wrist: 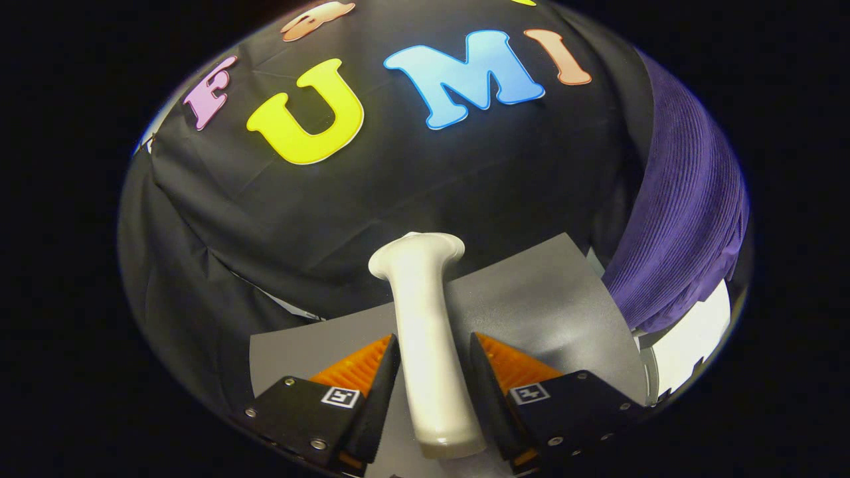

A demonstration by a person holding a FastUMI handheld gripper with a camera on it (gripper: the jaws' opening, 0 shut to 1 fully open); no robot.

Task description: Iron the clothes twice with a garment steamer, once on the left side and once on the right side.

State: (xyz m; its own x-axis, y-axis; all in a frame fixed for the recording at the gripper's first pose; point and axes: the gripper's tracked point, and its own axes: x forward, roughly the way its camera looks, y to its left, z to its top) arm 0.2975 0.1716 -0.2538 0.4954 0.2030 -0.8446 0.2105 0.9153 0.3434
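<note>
Gripper view: in the lower centre of the frame, the gripper (435,362) has its fingers pinching the handle of the white garment steamer (425,332) from both sides. The steamer's head points away, toward the black wall. I judge this firm side grip keeps the head steady for a stroke. The purple ribbed garment (684,212) hangs at the right of the frame, well apart from the steamer head. Under the steamer lies a grey worktop (544,299). I see no containers here.
</note>
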